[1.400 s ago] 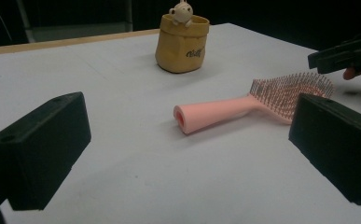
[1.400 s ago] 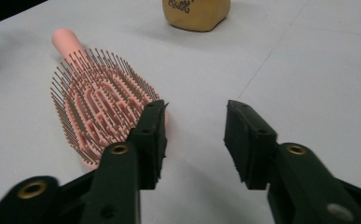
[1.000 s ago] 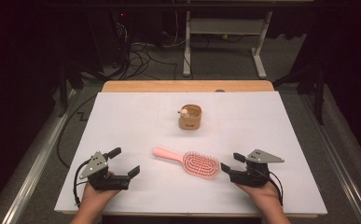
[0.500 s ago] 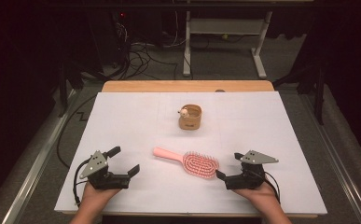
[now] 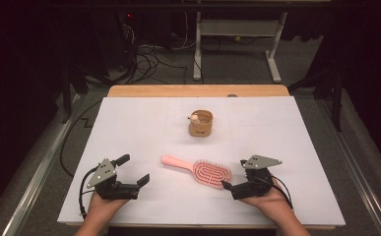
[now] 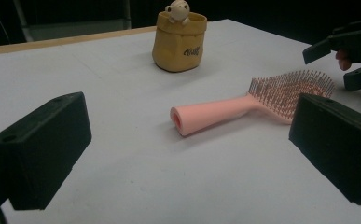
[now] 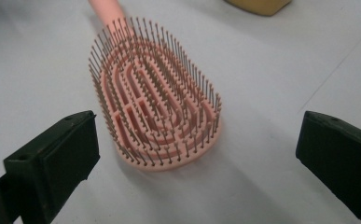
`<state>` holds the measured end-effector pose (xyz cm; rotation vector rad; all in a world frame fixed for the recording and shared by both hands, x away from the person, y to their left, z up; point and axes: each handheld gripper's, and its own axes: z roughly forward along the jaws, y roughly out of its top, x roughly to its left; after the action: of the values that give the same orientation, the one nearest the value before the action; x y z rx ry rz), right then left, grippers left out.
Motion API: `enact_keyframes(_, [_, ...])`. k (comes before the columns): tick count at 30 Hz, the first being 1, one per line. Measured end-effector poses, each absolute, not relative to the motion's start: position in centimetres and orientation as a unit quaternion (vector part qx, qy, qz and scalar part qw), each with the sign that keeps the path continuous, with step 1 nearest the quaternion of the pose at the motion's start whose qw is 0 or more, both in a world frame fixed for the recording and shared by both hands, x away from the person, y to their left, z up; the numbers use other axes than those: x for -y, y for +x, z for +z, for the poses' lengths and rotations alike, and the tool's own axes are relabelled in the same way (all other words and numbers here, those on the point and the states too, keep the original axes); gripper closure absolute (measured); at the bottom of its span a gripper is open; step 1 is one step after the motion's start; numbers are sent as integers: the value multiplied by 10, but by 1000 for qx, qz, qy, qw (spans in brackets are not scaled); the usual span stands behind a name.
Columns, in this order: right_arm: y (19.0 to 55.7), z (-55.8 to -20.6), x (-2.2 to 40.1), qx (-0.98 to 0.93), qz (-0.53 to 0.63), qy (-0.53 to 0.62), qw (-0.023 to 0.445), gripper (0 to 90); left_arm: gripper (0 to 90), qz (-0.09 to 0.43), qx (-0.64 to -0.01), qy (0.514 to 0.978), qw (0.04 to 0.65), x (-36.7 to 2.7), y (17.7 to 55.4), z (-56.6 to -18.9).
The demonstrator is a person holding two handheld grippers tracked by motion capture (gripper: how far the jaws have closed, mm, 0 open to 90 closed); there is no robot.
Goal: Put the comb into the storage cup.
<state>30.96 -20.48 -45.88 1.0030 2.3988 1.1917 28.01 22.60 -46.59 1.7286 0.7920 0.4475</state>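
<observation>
A: Where is the brush [image 5: 198, 169] lying?

B: I'm reading it mid-table, bristles up, long axis running ten to four; head at four, just off the right claw [image 5: 233, 178], handle toward the left claw [image 5: 132, 170].

A: Jaws?

B: Both standing apart, empty; right has just been opening. Right is nearer, I judge.

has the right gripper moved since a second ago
Yes. The right gripper has edged left toward the brush head, which lies as before. Its jaws have just been opening, with nothing between them.
</observation>
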Motion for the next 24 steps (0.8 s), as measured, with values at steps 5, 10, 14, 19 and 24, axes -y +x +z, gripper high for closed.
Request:
enact_keyframes(5, [313,-463,198,-855,379,331,123,1,0,187,-333,733,563,-226,279,-465])
enact_keyframes(10, [317,-463,193,-875,352,314,111,1,0,185,-333,733,563,-226,279,-466])
enact_keyframes(14, [321,-460,188,-891,328,295,107,1,0,183,-333,734,563,-225,279,-466])
enact_keyframes(19, [327,-456,181,-906,304,275,104,1,0,182,-332,734,564,-226,279,-466])
enact_keyframes(24, [336,-451,170,-917,286,261,99,1,0,179,-333,733,566,-226,279,-467])
